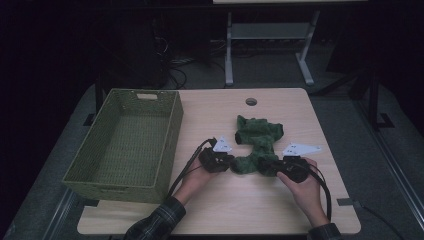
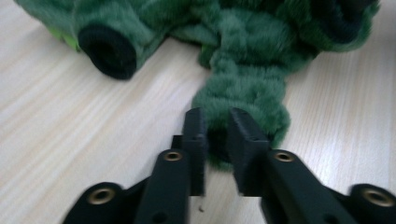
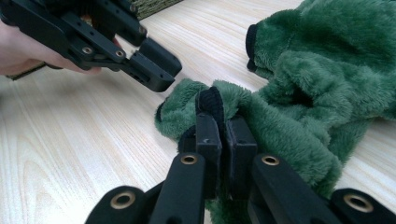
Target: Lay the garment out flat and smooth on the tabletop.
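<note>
A fuzzy green garment [image 1: 257, 135] lies crumpled on the wooden table [image 1: 280, 210], its near end between both grippers. In the right gripper view, my right gripper [image 3: 223, 135] is shut on a black-edged fold [image 3: 210, 100] of the garment [image 3: 327, 70]. My left gripper [image 2: 217, 135] stands narrowly open, with a narrow green strip [image 2: 243, 93] of the garment ending between its jaws. From the high view, the left gripper [image 1: 231, 162] points right and the right gripper [image 1: 267, 165] points left. The left gripper [image 3: 161, 70] also hovers just beyond the fold. A black cuff opening [image 2: 109, 51] lies farther back.
A large green wicker basket [image 1: 175, 130] stands empty on the table's left side, close to my left hand. A round cable hole [image 1: 251, 101] sits near the table's far edge. Bare wood lies in front of and right of the garment.
</note>
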The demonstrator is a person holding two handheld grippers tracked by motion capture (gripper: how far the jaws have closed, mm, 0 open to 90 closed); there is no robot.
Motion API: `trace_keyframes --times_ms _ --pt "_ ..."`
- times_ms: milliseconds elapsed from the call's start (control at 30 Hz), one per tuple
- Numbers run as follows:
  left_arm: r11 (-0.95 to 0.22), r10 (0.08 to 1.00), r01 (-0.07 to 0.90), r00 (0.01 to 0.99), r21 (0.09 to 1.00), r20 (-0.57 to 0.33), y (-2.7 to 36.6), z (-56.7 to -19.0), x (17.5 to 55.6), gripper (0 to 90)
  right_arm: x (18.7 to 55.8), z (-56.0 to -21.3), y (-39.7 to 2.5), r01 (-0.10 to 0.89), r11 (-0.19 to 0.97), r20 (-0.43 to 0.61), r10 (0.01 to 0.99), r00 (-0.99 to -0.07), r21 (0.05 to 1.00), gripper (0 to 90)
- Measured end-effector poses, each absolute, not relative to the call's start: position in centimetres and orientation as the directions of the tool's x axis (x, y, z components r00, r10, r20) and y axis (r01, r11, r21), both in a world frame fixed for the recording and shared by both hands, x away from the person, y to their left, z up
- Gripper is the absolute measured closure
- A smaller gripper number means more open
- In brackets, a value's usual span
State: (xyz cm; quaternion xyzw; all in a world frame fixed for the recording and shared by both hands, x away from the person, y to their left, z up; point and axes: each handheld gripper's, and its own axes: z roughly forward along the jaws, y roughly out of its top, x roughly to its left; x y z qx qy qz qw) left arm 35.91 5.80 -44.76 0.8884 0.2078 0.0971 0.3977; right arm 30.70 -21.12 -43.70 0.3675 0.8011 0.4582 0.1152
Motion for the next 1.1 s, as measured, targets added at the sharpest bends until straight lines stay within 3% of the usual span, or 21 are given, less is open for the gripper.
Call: trace_keyframes --times_ms 167,300,467,533,1100 --pt "-0.573 0.45 0.325 0.892 0.753 -0.043 5.2 -45.3 37.1 55.2 30.8 -43.9 -20.9 0.486 0.316 0.153 0.691 -0.706 0.815 86.3" --pt "-0.574 0.447 0.35 0.891 0.74 -0.075 4.6 -46.4 37.8 49.5 30.8 -43.9 -20.9 0.485 0.319 0.152 0.69 -0.708 0.814 86.3" --pt "-0.61 0.406 0.346 0.909 0.713 -0.093 4.4 -46.8 37.8 76.7 30.7 -43.8 -21.3 0.487 0.31 0.153 0.697 -0.701 0.816 86.3" --pt "-0.616 0.406 0.34 0.91 0.711 -0.084 4.4 -46.6 37.6 82.0 30.7 -43.6 -21.5 0.48 0.301 0.151 0.7 -0.698 0.824 86.3" --pt "-0.539 0.416 0.388 0.895 0.748 -0.164 8.5 -42.0 34.9 83.5 28.8 -42.7 -27.6 0.515 0.22 0.153 0.795 -0.587 0.829 86.2"
